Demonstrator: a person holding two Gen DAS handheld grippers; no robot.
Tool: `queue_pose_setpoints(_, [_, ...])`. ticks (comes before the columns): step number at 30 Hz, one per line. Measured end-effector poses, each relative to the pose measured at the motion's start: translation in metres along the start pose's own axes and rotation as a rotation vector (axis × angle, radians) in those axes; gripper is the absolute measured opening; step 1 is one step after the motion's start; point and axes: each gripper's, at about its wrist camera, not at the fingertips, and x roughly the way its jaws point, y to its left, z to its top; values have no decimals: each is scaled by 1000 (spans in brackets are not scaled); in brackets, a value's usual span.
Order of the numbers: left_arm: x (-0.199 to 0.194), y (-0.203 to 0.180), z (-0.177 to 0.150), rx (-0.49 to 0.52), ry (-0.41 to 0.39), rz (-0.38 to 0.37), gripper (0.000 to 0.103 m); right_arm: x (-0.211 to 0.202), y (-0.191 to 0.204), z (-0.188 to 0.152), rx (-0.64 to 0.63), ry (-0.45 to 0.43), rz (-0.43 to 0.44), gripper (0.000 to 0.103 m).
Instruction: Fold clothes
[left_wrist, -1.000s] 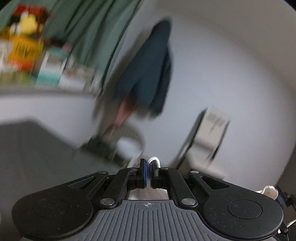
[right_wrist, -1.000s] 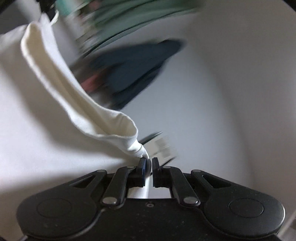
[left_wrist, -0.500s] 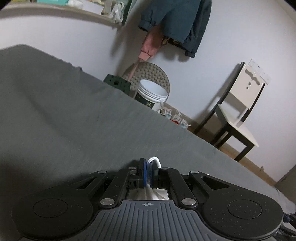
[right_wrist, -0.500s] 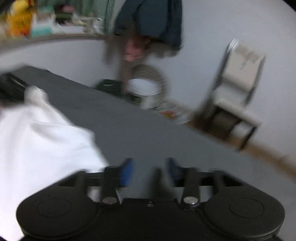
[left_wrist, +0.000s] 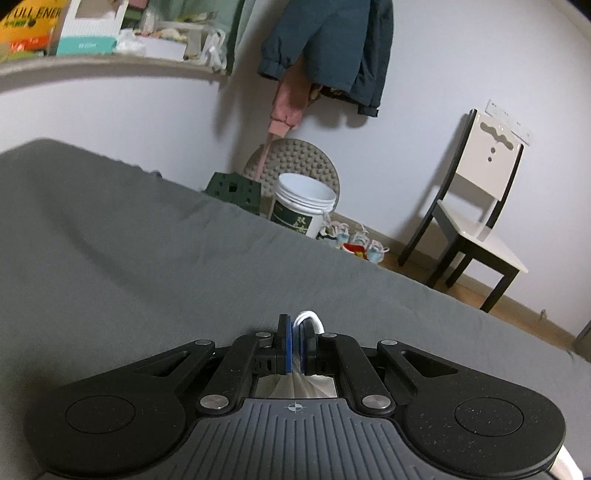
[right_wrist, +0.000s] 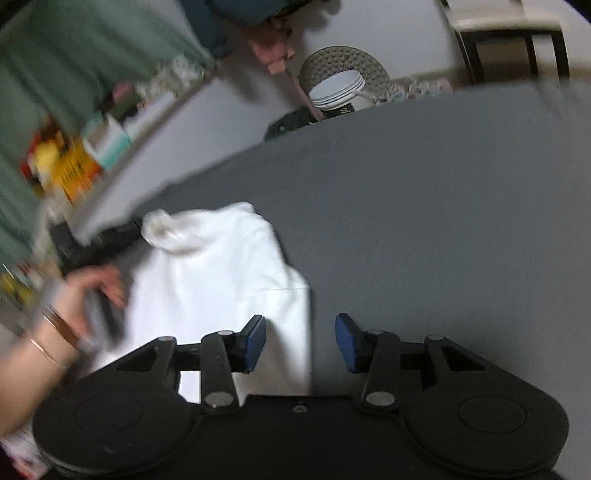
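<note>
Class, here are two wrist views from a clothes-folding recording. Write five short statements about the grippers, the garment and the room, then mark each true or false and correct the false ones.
1. The right gripper is open. True.
2. The left gripper is open and holds nothing. False: it is shut on white fabric.
3. The white cotton garment lies on the grey bed sheet. True.
4. The white wooden chair stands on the bed. False: it stands on the floor by the wall.
5. The white plastic bucket is black. False: white.

Right gripper (right_wrist: 301, 345) fingers apart — white garment (right_wrist: 221, 280) beneath.
</note>
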Motion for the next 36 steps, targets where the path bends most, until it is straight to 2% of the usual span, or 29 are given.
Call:
queue_pose_setpoints(1, [-1, -1, 1, 10, -2, 4, 3, 6, -5, 2, 17, -2, 14, 28])
queue_pose_setpoints(3, [-2, -4, 3, 34, -6, 15, 3, 18, -15, 5, 50, -7, 43, 8])
queue_pose_setpoints(4, [-2, -5, 4, 44, -8, 23, 3, 24, -20, 7, 67, -9, 58, 5])
queue_pose_setpoints(5, [-1, -6, 4, 54, -10, 30, 3, 27, -22, 11, 68, -16, 47, 4])
queue_pose_setpoints(9, [0, -7, 9, 47, -20, 39, 3, 24, -22, 36, 1, -59, -111, 3])
queue_pose_setpoints(18, [22, -40, 27, 69, -67, -7, 3, 21, -23, 94, -138, -154, -461, 2])
queue_pose_setpoints(22, [41, -58, 46, 97, -94, -38, 3, 40, -44, 142, -115, -173, -555, 3])
queue_pose_setpoints(24, [55, -65, 54, 96, -79, -42, 3, 57, -57, 159, -94, -156, -589, 3])
queue_pose_setpoints(26, [72, -69, 58, 105, -34, -24, 3, 77, -68, 167, -62, -124, -606, 4])
queue_pose_setpoints(28, [87, -68, 56, 108, 22, -18, 3, 95, -77, 166, -19, -54, -593, 5])
queue_pose_setpoints(29, [91, -65, 54, 107, 46, -19, 3, 100, -77, 163, -11, -46, -600, 9])
queue_pose_setpoints(30, [95, -62, 52, 106, 69, -19, 14, 98, -77, 159, -10, -59, -601, 18])
queue_pose_setpoints(31, [93, -58, 51, 110, 67, -20, 34, 92, -78, 155, -6, -69, -589, 23])
queue_pose_setpoints(32, [89, -54, 51, 126, 60, -7, 47, 87, -79, 151, -1, -79, -577, 32])
queue_pose_setpoints(33, [84, -51, 51, 144, 53, 9, 78, 78, -80, 145, 9, -91, -558, 33])
queue_pose_setpoints(34, [77, -45, 51, 159, 44, 13, 97, 63, -83, 137, 28, -106, -530, 33])
queue_pose_setpoints(36, [58, -34, 53, 189, 24, 10, 98, 33, -86, 121, 72, -130, -476, 33])
